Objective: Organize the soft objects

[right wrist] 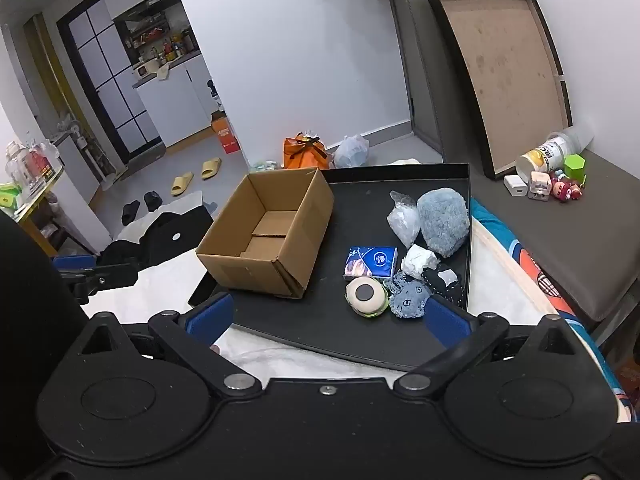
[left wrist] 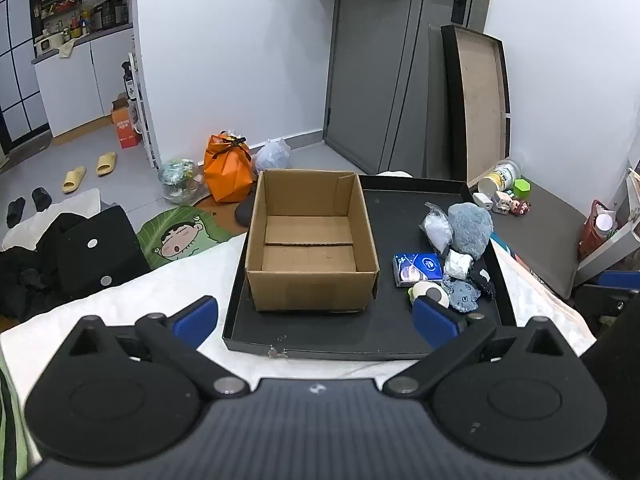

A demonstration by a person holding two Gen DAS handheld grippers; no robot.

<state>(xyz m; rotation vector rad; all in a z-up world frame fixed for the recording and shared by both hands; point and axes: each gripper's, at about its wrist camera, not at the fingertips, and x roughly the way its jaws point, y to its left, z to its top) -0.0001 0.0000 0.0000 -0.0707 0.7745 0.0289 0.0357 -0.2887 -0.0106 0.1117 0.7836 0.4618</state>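
An empty cardboard box [left wrist: 310, 240] [right wrist: 264, 236] stands on a black tray [left wrist: 384, 332] [right wrist: 344, 332]. To its right lies a pile of soft things: a fluffy grey-blue ball [left wrist: 470, 230] [right wrist: 443, 220], a clear plastic bag [left wrist: 437, 228] [right wrist: 404, 220], a blue tissue pack [left wrist: 418, 267] [right wrist: 370, 262], a white wad [left wrist: 458, 264] [right wrist: 418, 261], a cream round toy [left wrist: 430, 292] [right wrist: 366, 296], a grey-blue cloth [left wrist: 464, 295] [right wrist: 408, 298] and a black sock [left wrist: 482, 278] [right wrist: 444, 282]. My left gripper [left wrist: 316, 322] is open, in front of the box. My right gripper [right wrist: 328, 320] is open, in front of the pile.
The tray rests on a white cover [left wrist: 160, 296] [right wrist: 280, 356]. A grey bench [left wrist: 548, 224] [right wrist: 560, 232] at the right carries small toys [right wrist: 556, 188] and a can [right wrist: 544, 156]. A tray lid [right wrist: 504, 72] leans on the wall. Black clothes [left wrist: 60, 256] lie left.
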